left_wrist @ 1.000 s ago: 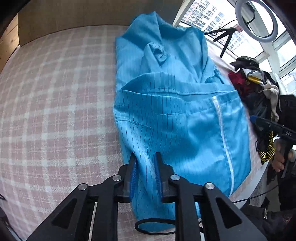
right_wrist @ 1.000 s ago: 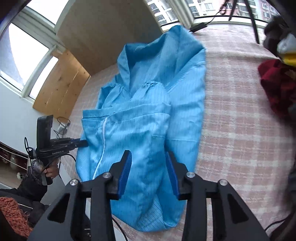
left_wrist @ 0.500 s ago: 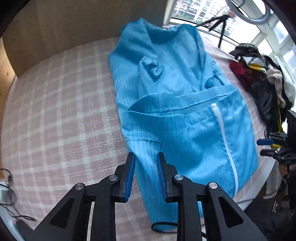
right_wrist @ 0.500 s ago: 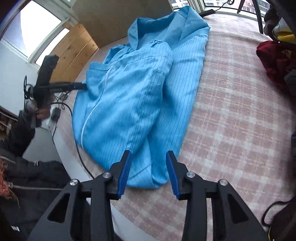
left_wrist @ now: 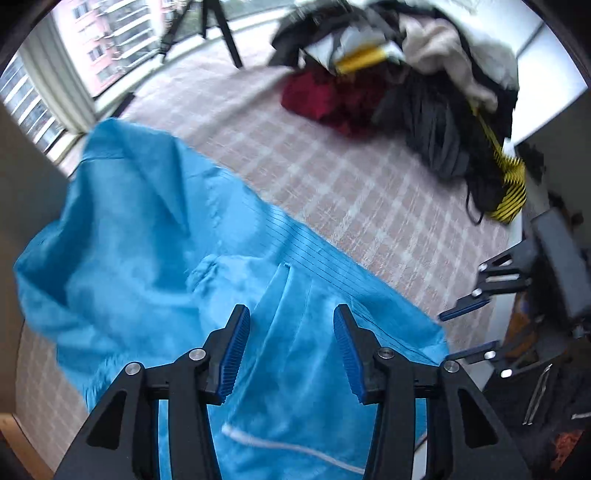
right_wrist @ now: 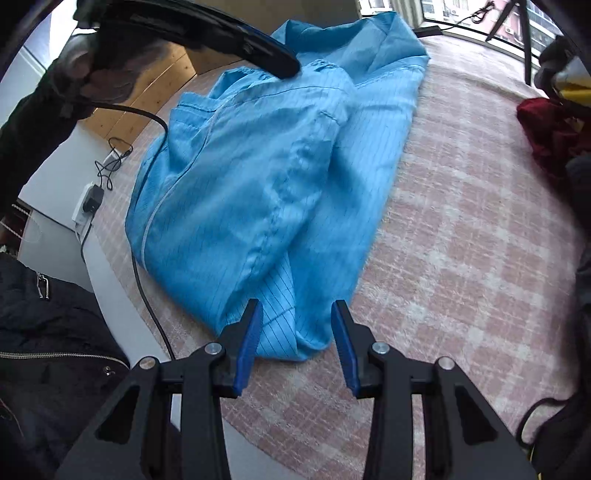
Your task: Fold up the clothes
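A blue pinstriped jacket (right_wrist: pixel 266 177) with a white zip lies partly folded on the pink plaid table; it also fills the lower left of the left wrist view (left_wrist: pixel 155 266). My left gripper (left_wrist: pixel 291 347) is open and empty, hovering over the jacket's middle. My right gripper (right_wrist: pixel 295 343) is open and empty, its blue pads on either side of the jacket's near bottom corner, just above it. The right gripper also shows in the left wrist view (left_wrist: pixel 467 334), past the jacket's right edge.
A pile of dark, red, white and yellow clothes (left_wrist: pixel 413 92) lies at the far right of the plaid table (right_wrist: pixel 461 240). A tripod (left_wrist: pixel 218 33) stands by the window. A cable (right_wrist: pixel 147 295) runs along the table's near edge.
My left gripper has opened wider and swung right across the jacket, now facing the clothes pile. My right gripper has moved down and closer to the jacket's near bottom corner.
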Demonstrator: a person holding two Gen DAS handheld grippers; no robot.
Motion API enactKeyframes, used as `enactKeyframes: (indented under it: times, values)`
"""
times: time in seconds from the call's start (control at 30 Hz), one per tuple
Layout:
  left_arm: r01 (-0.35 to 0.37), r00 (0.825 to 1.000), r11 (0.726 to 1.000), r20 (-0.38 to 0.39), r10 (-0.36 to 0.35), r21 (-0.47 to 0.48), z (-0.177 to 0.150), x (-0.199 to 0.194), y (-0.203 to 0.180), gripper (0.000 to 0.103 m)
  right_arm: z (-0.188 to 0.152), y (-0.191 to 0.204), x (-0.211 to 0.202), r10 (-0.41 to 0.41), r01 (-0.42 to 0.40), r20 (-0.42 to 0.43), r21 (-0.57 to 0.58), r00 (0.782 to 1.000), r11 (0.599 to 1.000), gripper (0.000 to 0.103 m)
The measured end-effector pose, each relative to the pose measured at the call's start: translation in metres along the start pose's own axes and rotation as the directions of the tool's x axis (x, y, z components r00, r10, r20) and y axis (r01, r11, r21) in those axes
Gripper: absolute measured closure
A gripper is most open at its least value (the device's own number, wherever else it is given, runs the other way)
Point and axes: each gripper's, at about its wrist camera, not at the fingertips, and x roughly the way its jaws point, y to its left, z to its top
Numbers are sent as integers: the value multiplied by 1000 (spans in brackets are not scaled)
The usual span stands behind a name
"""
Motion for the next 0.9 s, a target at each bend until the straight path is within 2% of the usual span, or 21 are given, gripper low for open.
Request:
enactKeyframes:
  times: [0.13,0.23,0.37,0.47,0.5,0.57,0.6,0.8,0.9]
  values:
    - [14,997,999,-71,-11,44,7,20,-1,58,0,-2,-2,12,-13,16,18,1000,1000,65]
    - [-36,996,995,-77,43,93,11,21,-3,58,4,3,3,14,-14,8,9,1000,1000,65]
    - [-7,996,989,-85,20,149,20,18,-8,57,8,5,6,19,-19,-3,-8,1000,1000,65]
    - [36,990,981,-139,-10,192,21,30,-16,58,15,7,8,16,-16,-9,-16,1000,1000,65]
    - [29,988,978,-153,3,208,19,35,-19,60,17,8,8,15,-15,-11,-19,1000,1000,65]
    - [15,986,976,-168,22,218,15,42,-22,79,19,9,8,20,-21,-9,-31,1000,999,65]
    - [15,986,979,-163,19,204,13,41,-21,94,20,9,7,22,-22,-10,-39,1000,999,65]
    - [45,999,992,-31,-42,122,-7,-3,-13,99,26,13,13,60,-62,-22,-101,998,993,65]
    - [49,998,989,38,-55,137,-15,-30,-17,99,31,15,20,94,-98,-32,-133,995,986,65]
